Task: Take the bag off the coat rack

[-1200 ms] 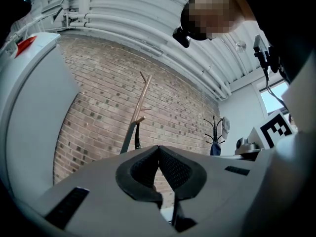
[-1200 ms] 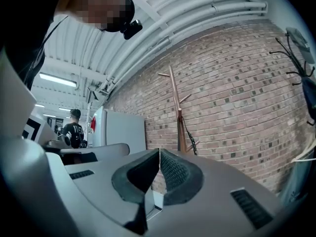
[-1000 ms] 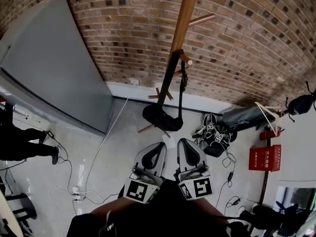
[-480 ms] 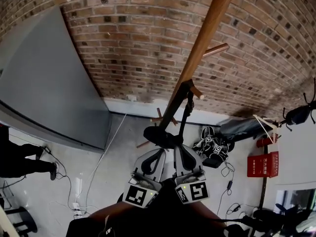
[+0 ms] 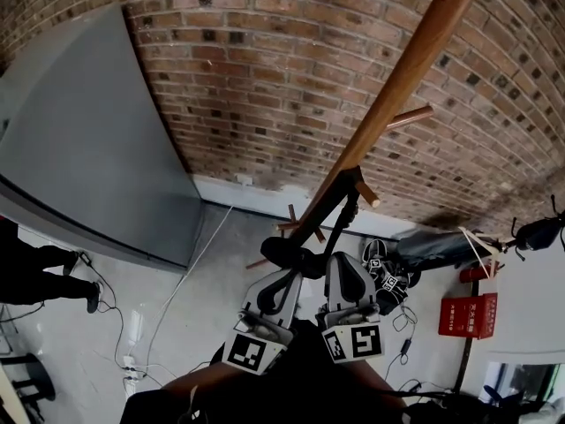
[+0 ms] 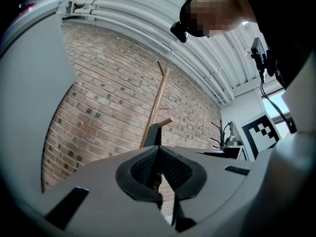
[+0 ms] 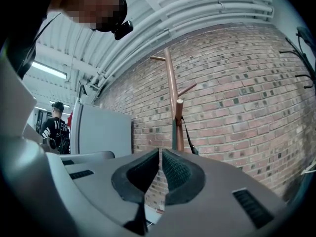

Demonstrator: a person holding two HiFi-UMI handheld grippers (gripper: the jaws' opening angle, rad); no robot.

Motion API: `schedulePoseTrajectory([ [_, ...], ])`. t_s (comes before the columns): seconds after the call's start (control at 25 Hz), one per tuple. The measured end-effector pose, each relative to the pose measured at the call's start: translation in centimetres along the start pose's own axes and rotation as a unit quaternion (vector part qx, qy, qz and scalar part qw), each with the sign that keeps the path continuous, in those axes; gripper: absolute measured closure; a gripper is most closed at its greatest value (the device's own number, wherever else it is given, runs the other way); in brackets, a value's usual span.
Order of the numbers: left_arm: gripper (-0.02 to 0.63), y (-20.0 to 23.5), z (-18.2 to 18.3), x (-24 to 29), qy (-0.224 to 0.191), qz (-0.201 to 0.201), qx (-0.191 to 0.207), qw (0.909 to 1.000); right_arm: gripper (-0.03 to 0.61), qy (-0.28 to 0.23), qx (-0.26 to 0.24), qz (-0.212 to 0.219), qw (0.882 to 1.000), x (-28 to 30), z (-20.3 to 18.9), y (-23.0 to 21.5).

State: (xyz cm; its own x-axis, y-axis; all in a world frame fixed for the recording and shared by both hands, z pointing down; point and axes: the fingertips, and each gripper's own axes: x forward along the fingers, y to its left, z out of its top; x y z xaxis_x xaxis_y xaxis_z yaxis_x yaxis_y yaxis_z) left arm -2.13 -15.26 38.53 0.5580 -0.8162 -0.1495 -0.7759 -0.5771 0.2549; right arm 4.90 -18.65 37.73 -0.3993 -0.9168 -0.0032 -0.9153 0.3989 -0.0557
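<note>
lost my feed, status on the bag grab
Left gripper shut, empty. Right gripper shut, empty. Bag hangs by its strap on the rack, just past both grippers. Nothing in the way.

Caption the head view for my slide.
The left gripper and right gripper point at a black bag hanging by its strap from a wooden coat rack before a brick wall.

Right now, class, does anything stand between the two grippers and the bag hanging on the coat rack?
Nothing visible does. The bag hangs by its strap from a peg on the coat rack, directly ahead of the left gripper and right gripper. Both have their jaws together.
</note>
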Motion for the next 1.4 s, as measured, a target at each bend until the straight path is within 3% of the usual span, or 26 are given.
schedulePoseTrajectory([
  [0.36,0.597,0.8,0.0,2.3,-0.003,0.010,0.008,0.9999,0.557,-0.010,0.000,0.003,1.000,3.5,1.2,-2.0],
  [0.56,0.597,1.2,0.5,3.6,-0.007,0.012,0.018,0.9997,0.487,-0.003,0.004,0.013,1.000,5.1,1.3,-2.6],
  [1.4,0.597,3.5,0.5,5.4,-0.015,0.041,0.018,0.9989,0.488,-0.004,0.005,0.025,1.000,10.2,1.5,-3.7],
])
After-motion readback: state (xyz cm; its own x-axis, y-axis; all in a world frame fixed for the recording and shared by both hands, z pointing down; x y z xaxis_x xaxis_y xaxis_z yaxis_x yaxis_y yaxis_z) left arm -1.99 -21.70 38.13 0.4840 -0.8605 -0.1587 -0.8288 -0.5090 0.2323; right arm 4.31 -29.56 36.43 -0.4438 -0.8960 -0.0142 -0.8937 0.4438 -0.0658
